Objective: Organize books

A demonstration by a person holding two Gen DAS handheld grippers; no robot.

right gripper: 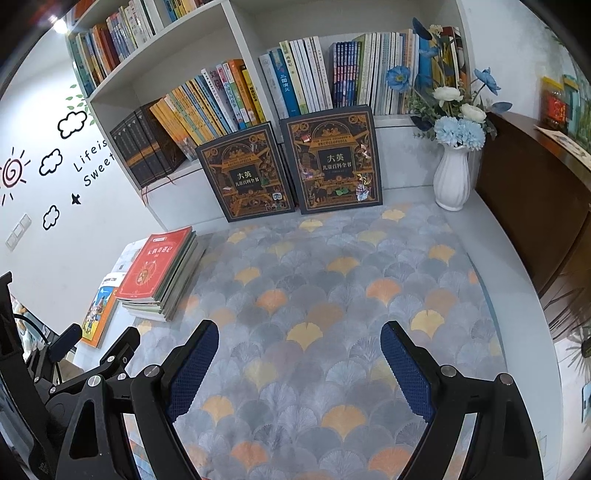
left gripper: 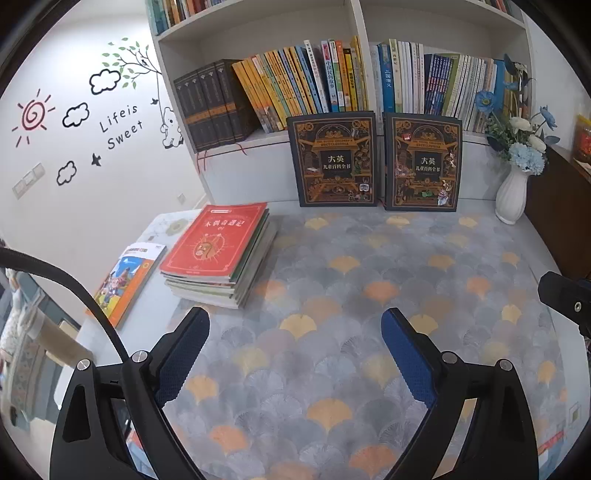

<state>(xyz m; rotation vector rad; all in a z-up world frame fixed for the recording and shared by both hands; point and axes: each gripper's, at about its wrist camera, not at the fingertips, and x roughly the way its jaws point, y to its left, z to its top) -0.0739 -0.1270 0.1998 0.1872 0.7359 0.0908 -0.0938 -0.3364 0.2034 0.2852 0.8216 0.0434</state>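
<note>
A: What is the biggest thing here?

B: The bookcase at the back, white, with rows of books standing on its shelf. Below it is the table, covered by a cloth with a fan-leaf pattern in grey, yellow and orange.

A: And on the table?

B: Two dark encyclopedias stand upright side by side, leaning on the bookcase. Right of them, a white vase with blue and white flowers. At the left side lies a stack of books with a red book on top. Just beside the stack, nearer the table edge, one orange book lies flat and alone.

A: What about the grippers?

B: The left gripper hangs over the cloth, right of the stack; its jaws are released and wide, with nothing between them. The right gripper is the same: jaws spread apart, empty, above the middle of the cloth. Neither touches any book.
</note>
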